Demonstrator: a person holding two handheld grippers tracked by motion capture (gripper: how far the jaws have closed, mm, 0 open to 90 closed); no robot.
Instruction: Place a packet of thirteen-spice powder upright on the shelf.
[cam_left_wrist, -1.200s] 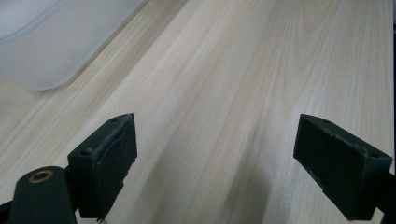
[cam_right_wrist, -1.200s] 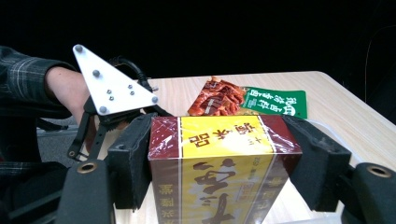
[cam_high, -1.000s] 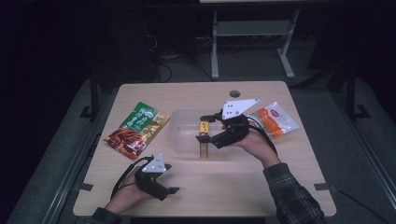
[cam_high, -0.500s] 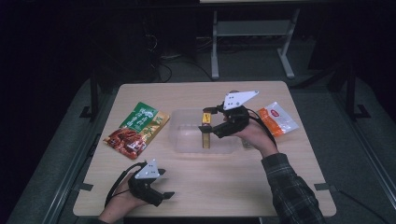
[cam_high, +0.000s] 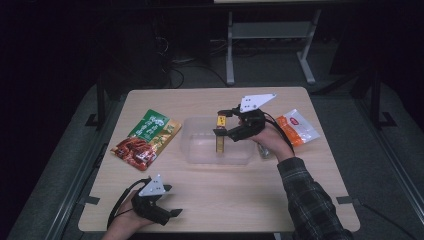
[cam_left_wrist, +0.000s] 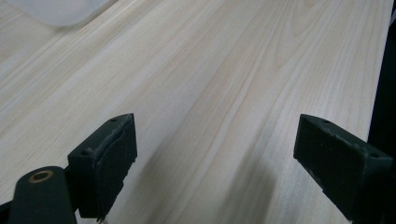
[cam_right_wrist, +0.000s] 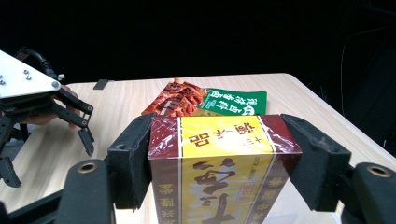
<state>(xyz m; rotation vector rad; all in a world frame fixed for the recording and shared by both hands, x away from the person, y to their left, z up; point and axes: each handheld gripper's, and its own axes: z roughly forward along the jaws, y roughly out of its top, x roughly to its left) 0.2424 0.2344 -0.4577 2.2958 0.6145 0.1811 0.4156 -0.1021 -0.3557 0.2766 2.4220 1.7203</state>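
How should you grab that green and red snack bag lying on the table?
The green and red snack bag lies flat on the table, so there is little to pinch from the side. Probably best to come straight down over one of its thin sealed ends, near the green top edge, and close on that edge. The open left gripper is nearest; the right gripper already holds the yellow box.

Lit table (cam_high: 220, 200), dark surroundings, soft focus.

Box (cam_high: 220, 140) apparently inside tub (cam_high: 200, 152), mid-table (cam_high: 225, 200)
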